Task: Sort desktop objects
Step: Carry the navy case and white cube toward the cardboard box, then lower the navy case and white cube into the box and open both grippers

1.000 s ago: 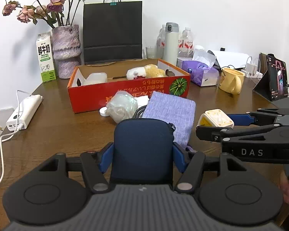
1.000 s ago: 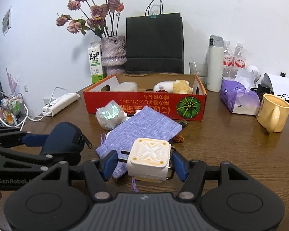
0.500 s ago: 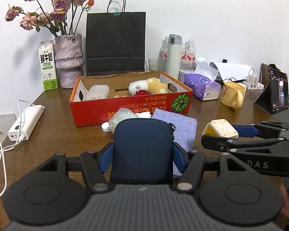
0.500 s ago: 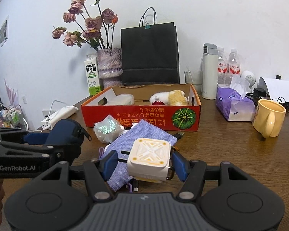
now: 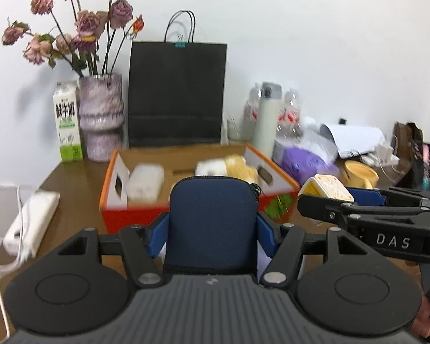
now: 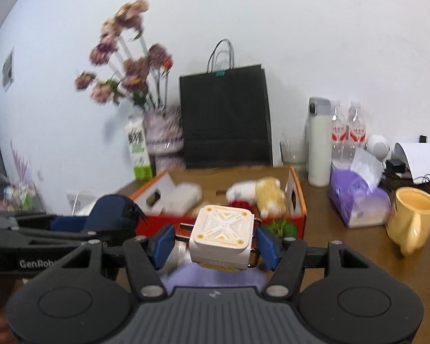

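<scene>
the left wrist view alone shows the white power strip (image 5: 28, 223) at the left edge of the frame and a dark stand (image 5: 421, 157) at far right; the right wrist view alone shows the yellow mug (image 6: 412, 220) whole at right and a strip of lilac cloth pouch (image 6: 215, 276) low in the frame, under the held thing. both views are smeared by motion, so the contents of the red cardboard box (image 5: 134, 215) read only as pale and yellowish lumps, and its printed front is largely hidden behind the grippers. the left gripper (image 5: 212, 229) is partly open, its blue pads pressed on the sides of a navy zip pouch (image 5: 212, 223) that stands upright, lifted off the wooden surface (image 5: 77, 189), at lower centre of the frame. the right gripper (image 6: 215, 242) is closed halfway on a white and yellow square charger (image 6: 222, 232), top face up, also in the air in front of the box. both grippers point slightly downward toward the box, side by side.
</scene>
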Demonstrator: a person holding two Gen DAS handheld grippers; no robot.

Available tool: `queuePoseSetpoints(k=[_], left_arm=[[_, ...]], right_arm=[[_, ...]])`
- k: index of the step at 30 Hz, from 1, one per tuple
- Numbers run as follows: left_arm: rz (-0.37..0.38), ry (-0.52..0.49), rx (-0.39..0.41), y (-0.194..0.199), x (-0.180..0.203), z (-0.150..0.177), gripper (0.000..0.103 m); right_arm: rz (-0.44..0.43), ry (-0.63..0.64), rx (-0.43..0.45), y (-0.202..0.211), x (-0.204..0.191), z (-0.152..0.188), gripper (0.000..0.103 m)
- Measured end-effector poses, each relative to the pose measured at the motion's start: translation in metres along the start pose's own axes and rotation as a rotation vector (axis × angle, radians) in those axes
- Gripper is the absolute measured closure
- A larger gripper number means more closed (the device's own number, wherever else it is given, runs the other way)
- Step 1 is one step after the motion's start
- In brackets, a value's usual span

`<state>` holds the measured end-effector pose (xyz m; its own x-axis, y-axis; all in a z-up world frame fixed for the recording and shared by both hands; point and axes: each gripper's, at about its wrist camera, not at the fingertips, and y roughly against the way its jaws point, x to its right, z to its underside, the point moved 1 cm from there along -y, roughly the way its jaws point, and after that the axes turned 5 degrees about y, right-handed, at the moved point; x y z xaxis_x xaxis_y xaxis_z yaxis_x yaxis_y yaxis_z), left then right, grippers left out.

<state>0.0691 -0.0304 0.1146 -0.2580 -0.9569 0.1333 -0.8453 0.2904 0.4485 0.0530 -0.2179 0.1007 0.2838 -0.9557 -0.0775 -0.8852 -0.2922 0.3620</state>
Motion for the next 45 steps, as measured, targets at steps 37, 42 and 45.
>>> queuePoseSetpoints(k=[37,42,45], left_arm=[[-0.053,0.137,-0.259,-0.232,-0.054,-0.102,0.039],[-0.036,0.217,-0.251,-0.245,-0.061,-0.107,0.039],[-0.096,0.203,-0.224,-0.255,-0.055,-0.106,0.037]], right_arm=[[0.014,-0.2,-0.376,-0.247,0.072,-0.02,0.042],[0.012,-0.196,-0.395,-0.254,0.076,-0.016,0.041],[0.028,-0.177,-0.393,-0.256,0.074,-0.012,0.041]])
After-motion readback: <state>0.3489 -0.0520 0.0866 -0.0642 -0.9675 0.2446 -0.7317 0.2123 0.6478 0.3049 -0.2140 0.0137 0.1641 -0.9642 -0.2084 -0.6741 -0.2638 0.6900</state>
